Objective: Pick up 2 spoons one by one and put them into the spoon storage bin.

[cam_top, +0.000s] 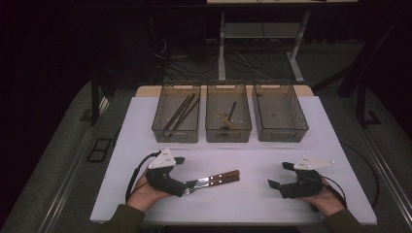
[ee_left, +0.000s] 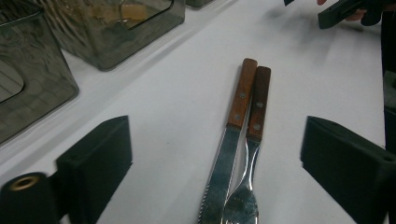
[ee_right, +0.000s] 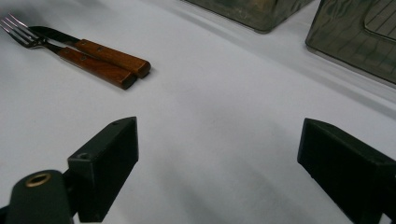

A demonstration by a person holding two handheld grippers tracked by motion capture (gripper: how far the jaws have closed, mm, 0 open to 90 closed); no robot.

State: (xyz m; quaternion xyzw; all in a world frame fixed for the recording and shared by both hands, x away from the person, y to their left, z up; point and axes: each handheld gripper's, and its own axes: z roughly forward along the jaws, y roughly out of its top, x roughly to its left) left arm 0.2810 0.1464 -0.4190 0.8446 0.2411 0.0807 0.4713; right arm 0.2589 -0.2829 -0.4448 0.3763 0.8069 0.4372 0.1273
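Observation:
A knife point(cam_top: 223, 174) and a fork point(cam_top: 221, 181), both with brown wooden handles, lie side by side on the white table point(cam_top: 252, 204), the knife on the far side. My left gripper point(cam_top: 187, 189) rests at their metal ends. In the left gripper view the knife point(ee_left: 240, 100) and fork point(ee_left: 258, 102) run up between the jaws of the left gripper point(ee_left: 215, 163), which stand wide and touch neither. My right gripper point(cam_top: 279, 175) sits low at the right, open on bare table, its jaws point(ee_right: 217, 163) pointing toward the fork point(ee_right: 98, 67) and knife point(ee_right: 116, 56).
Three translucent grey bins stand in a row at the back. The left bin point(cam_top: 175, 133) holds long dark sticks, the middle bin point(cam_top: 228, 135) a golden utensil and a dark one, and the right bin point(cam_top: 283, 135) looks bare. Bare tabletop lies between the grippers.

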